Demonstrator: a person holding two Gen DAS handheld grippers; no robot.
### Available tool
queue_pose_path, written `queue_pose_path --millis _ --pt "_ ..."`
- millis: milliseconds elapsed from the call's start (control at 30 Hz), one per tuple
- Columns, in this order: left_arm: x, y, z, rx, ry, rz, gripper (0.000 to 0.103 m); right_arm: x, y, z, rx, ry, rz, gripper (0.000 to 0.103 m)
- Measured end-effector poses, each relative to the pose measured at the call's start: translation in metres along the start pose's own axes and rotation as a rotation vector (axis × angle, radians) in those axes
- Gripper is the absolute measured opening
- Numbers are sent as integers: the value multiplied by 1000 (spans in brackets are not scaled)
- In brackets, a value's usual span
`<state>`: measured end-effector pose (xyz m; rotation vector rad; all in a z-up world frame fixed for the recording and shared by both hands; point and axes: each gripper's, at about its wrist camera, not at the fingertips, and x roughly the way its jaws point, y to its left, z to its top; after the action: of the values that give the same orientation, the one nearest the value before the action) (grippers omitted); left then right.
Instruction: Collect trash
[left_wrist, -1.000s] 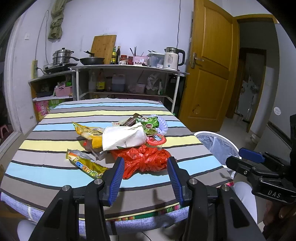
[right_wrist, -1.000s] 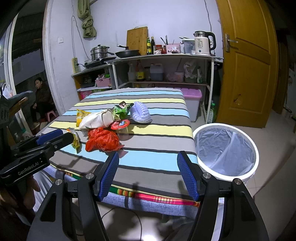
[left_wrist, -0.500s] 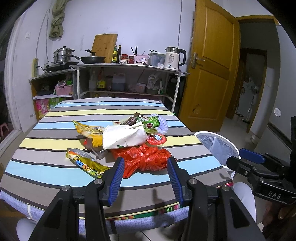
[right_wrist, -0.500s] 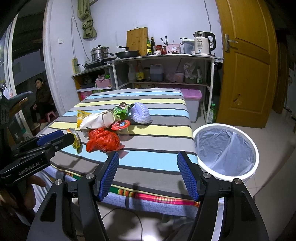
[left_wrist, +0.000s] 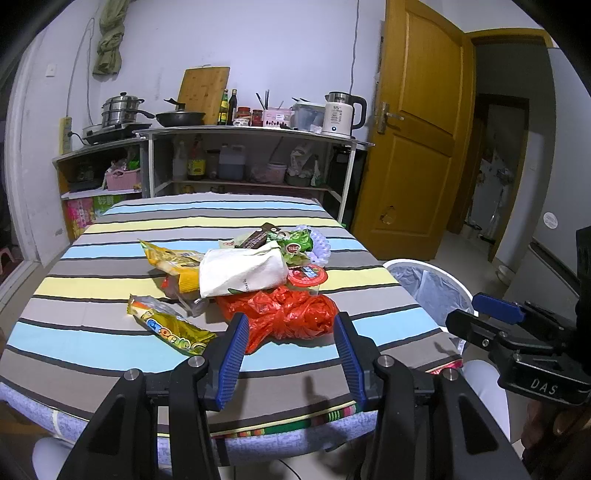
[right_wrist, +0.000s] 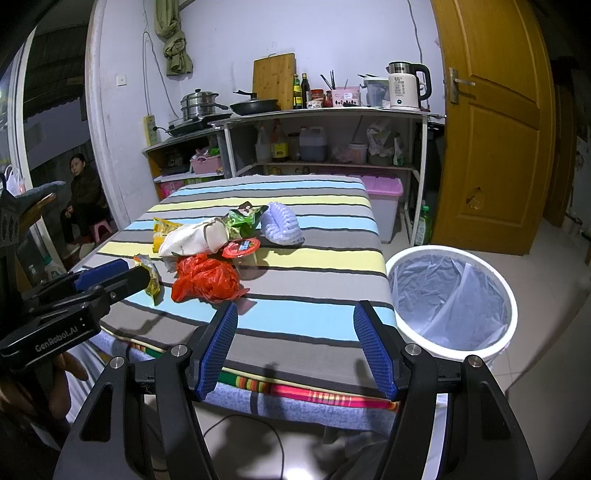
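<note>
A pile of trash lies on the striped table (left_wrist: 92, 343): a red plastic bag (left_wrist: 291, 314), a white paper bag (left_wrist: 243, 271), yellow snack wrappers (left_wrist: 170, 328), a red-lidded cup (left_wrist: 307, 275), green wrappers (left_wrist: 295, 243) and a pale foam net (right_wrist: 280, 225). My left gripper (left_wrist: 290, 354) is open and empty, just short of the red bag. My right gripper (right_wrist: 297, 350) is open and empty over the table's near edge. A white bin (right_wrist: 450, 299) with a liner stands on the floor right of the table.
A shelf unit (left_wrist: 251, 155) with pots, bottles and a kettle stands behind the table. A wooden door (left_wrist: 417, 147) is at the right. A person (right_wrist: 83, 184) sits at the far left. A pink-lidded box (right_wrist: 384, 206) sits beside the table.
Almost nothing has changed. Both grippers stay open and nearly still; the left view has shifted slightly.
</note>
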<state>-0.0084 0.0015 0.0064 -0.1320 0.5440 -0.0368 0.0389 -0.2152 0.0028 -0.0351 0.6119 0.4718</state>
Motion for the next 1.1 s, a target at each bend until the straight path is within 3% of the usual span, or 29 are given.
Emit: queue_pose_path --millis 933,1100 --pt "17 12 11 -5 22 14 47 22 -3 12 -17 19 5 66" --pt "27 22 21 -10 18 32 53 34 -3 19 -28 24 7 66"
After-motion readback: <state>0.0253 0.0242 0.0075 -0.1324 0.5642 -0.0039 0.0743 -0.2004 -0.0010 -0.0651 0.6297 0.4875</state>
